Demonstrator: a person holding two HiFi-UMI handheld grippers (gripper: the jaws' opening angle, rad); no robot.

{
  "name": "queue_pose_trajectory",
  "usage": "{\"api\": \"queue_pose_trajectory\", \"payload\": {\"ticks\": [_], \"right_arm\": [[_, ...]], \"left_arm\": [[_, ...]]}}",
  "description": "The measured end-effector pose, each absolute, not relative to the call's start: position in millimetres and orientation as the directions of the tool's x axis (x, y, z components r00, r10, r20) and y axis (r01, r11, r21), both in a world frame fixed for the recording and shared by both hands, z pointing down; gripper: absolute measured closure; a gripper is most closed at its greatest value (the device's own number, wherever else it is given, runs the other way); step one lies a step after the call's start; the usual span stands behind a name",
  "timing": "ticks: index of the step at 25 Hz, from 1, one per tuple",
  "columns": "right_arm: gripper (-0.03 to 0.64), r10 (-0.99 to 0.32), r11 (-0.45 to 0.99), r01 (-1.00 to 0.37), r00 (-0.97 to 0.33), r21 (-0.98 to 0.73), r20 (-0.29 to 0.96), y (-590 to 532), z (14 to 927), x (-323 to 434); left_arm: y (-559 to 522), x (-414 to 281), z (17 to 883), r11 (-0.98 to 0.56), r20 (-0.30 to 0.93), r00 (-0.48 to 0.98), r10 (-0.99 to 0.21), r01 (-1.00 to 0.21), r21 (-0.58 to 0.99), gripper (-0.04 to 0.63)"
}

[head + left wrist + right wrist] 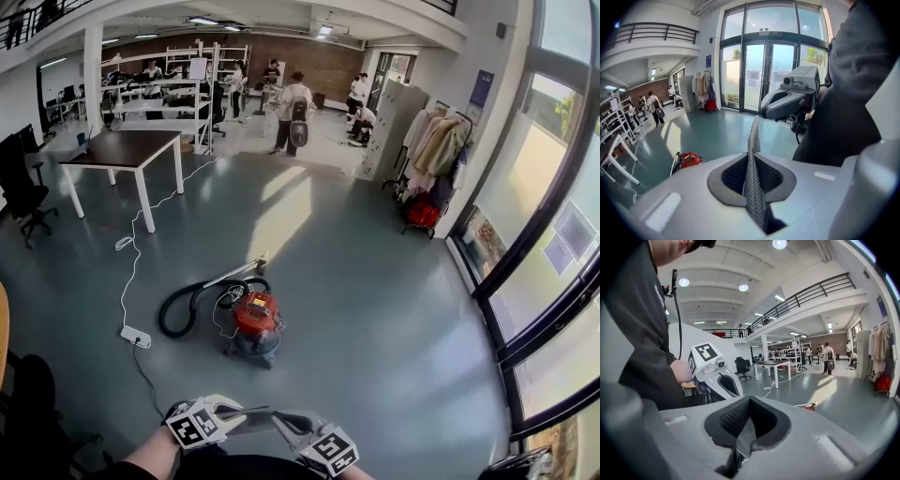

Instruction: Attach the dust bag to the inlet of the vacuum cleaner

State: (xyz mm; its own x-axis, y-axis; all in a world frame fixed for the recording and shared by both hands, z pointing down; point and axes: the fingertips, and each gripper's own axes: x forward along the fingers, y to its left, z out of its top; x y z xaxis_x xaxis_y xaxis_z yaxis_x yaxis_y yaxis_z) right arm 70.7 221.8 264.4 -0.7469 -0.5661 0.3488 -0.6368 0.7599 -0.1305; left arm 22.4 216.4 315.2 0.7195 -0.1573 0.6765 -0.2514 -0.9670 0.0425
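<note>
The left gripper (752, 187) fingers pinch a thin grey mesh sheet (753, 136). The right gripper (740, 437) fingers are pressed together. A red vacuum cleaner (255, 319) stands far off on the floor (375, 309).

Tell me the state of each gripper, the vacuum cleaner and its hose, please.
left gripper, shut, nothing seen in it.
right gripper, shut, empty.
vacuum cleaner, upright on the floor, red top in place.
hose, lying in a loop beside the vacuum cleaner.
dust bag, not in view.

Two tools (239, 412) (298, 427), one vacuum cleaner (255, 323)
</note>
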Motion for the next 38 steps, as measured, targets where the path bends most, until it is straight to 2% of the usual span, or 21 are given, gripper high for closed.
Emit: {"api": "queue_pose_trajectory", "payload": {"ticks": [23, 30, 38], "right_arm": [[0.623, -0.669, 0.644, -0.757, -0.627, -0.109, 0.400, 95.4, 254.9, -49.5], [0.623, -0.666, 0.642, -0.756, -0.632, -0.126, 0.396, 84.3, 258.8, -46.3], [0.623, -0.634, 0.671, -0.723, -0.676, -0.168, 0.377, 68.5, 266.4, -7.6]], "left_arm": [[88.0, -106.3, 324.7, -0.991, 0.668, 0.741, -0.069, -0.129, 0.041, 0.552], [77.1, -106.0, 330.3, -0.989, 0.672, 0.737, -0.069, -0.141, 0.054, 0.552], [66.5, -70.6, 331.5, -0.981, 0.685, 0.722, -0.101, -0.185, 0.051, 0.552]]}}
